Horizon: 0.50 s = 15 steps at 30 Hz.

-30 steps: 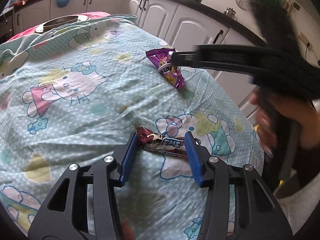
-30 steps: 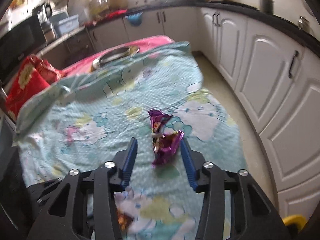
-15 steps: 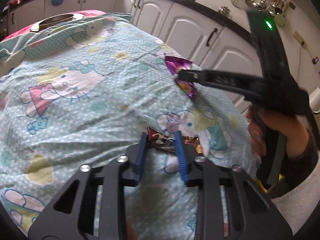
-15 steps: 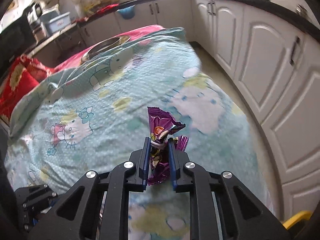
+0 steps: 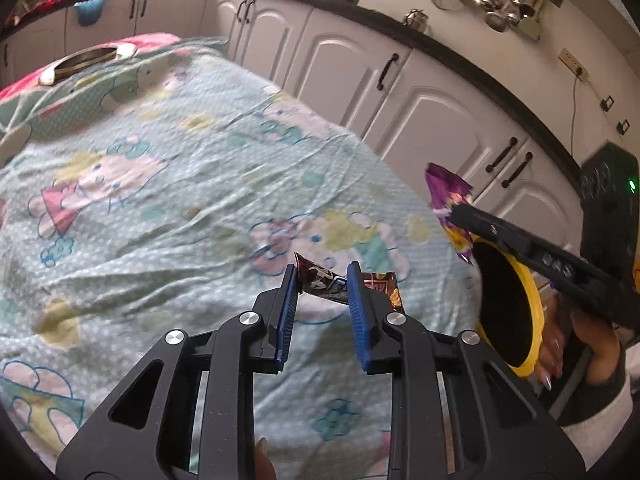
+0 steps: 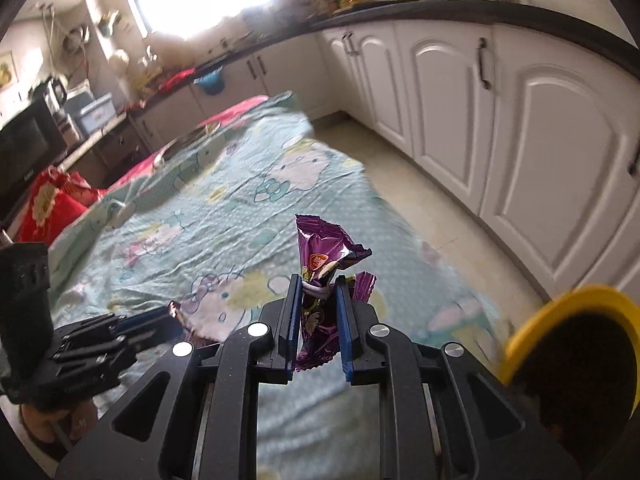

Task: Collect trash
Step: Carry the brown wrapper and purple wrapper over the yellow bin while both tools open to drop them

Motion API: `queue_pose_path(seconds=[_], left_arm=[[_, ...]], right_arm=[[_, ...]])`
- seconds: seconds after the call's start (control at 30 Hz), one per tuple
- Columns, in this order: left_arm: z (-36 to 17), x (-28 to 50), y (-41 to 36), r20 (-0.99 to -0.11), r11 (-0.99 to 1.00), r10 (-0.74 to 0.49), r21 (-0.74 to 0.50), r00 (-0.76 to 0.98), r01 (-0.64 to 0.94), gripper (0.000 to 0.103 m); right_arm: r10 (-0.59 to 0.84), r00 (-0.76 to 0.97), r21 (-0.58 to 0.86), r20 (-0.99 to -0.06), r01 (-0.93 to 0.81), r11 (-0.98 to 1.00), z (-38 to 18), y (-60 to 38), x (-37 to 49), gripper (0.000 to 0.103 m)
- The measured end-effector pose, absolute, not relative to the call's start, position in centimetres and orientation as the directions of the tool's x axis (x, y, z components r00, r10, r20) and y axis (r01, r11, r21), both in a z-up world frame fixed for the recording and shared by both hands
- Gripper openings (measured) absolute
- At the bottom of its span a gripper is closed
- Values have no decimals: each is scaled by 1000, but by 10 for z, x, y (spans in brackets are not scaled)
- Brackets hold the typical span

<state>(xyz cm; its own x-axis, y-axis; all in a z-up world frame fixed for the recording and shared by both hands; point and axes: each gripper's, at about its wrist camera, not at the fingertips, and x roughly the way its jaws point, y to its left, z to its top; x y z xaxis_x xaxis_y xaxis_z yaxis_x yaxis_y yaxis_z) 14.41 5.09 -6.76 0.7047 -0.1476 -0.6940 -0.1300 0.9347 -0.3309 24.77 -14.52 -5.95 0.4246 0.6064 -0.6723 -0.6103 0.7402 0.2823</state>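
Wrappers are pinched in both of my tongs. From the left wrist, the left gripper (image 5: 322,276) has just been closing, and its 2 blue pads now press on a brown wrapper (image 5: 340,282) above the near right part of the cartoon-print sheet (image 5: 168,208); whether the wrapper's far end still touches the cloth I cannot tell, and its print is too small to read. Off the sheet's right edge, the right gripper (image 5: 456,212) shows side-on, so only 1 finger is plain, clamped on a purple wrapper (image 5: 450,196) just above the rim of a yellow bin (image 5: 534,300), whose right part its body hides. A hand (image 5: 576,344) is partly cut off behind it.

From the right wrist, the right gripper (image 6: 318,280) has also just been closing; both pads squeeze the purple wrapper (image 6: 320,256) upright. The yellow bin (image 6: 560,300) is cropped at the lower right corner. The left gripper (image 6: 160,316) appears at lower left, blurred, its brown wrapper (image 6: 180,314) barely showing.
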Motion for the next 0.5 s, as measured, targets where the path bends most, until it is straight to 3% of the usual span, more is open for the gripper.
queue_pose_path(seconds=[0.5], left_arm=[[-7,166,-30,-613,965,-199,-258,764,44,18]], right_arm=[[583,608,287,-539,-518,805,-2,-256,198,16]])
